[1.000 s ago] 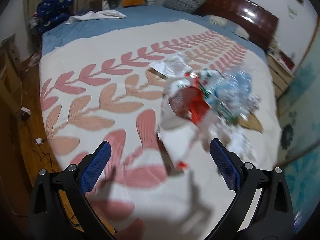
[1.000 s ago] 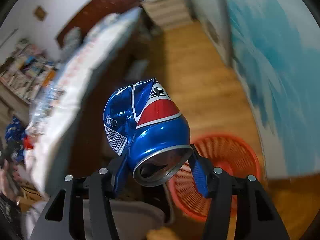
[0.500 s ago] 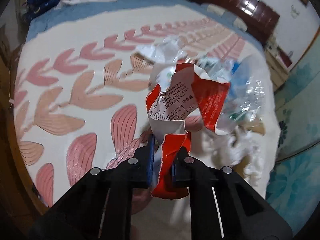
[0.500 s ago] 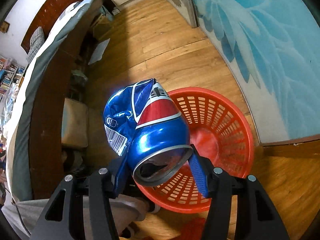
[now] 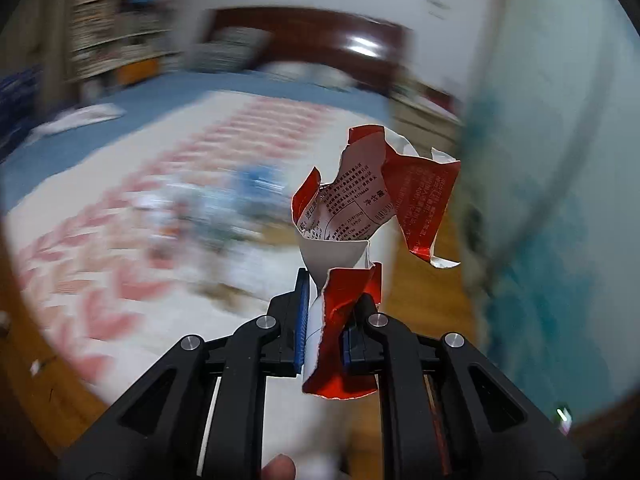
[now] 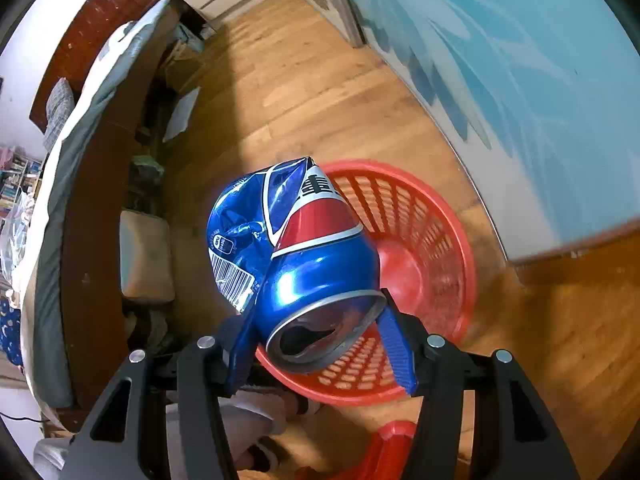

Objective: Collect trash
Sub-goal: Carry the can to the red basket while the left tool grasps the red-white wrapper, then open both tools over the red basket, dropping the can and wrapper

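My left gripper (image 5: 325, 326) is shut on a torn red and white wrapper (image 5: 372, 200), which sticks up between the blue pads above the edge of the bed. A blurred pile of plastic trash (image 5: 224, 208) lies on the bed behind it. My right gripper (image 6: 320, 332) is shut on a crushed blue, red and white soda can (image 6: 292, 248), open end toward the camera. The can hangs over a red slotted basket (image 6: 424, 236) standing on the wooden floor.
The bed (image 5: 120, 168) with a leaf-patterned cover fills the left wrist view, a dark headboard (image 5: 320, 40) behind. In the right wrist view the bed frame (image 6: 92, 184) runs along the left, a blue painted wall panel (image 6: 520, 80) on the right, and a person's leg (image 6: 248, 424) below.
My left gripper shut on the red and white wrapper, lifted it off the bed and swung right. My right gripper sank with the can to just above the red basket.
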Motion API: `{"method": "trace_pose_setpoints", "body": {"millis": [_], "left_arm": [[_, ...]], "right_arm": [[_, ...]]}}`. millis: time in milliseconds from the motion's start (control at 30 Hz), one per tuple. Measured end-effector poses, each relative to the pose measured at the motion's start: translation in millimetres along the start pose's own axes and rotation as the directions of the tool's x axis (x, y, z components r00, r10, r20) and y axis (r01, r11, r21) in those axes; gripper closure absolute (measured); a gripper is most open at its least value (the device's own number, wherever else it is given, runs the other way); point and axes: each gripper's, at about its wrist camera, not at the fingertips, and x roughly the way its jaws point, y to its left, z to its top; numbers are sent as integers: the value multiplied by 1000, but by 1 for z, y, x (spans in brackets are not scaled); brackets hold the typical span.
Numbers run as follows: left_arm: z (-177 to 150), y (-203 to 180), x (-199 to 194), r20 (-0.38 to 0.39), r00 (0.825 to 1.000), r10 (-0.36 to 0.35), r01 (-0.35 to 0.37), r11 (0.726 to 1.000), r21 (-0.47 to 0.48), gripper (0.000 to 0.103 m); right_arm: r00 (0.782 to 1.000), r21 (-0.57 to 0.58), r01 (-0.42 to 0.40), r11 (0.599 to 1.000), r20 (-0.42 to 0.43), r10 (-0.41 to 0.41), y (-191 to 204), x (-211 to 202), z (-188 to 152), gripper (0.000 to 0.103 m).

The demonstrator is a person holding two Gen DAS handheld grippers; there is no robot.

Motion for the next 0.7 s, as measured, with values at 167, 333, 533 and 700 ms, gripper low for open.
{"method": "trace_pose_setpoints", "body": {"millis": [167,333,533,700], "left_arm": [[-61,-125,43,-209,958,-197,228,964,139,90],[-147,-227,119,-465,862,-200,334,915,226,90],[-230,-271,194,-608,794,19,274,881,386,90],[-261,-285,217,-648,756,92,266,862,432,90]], "right_arm": [[1000,-11,-8,1000,11,8,-14,-7,-21,47],[1000,-37,1,999,29,0,-23,-16,-34,47],[998,-15,57,998,29,-57,-44,-17,-33,47],[998,-25,55,998,19,-55,-47,-12,-29,47]]}}
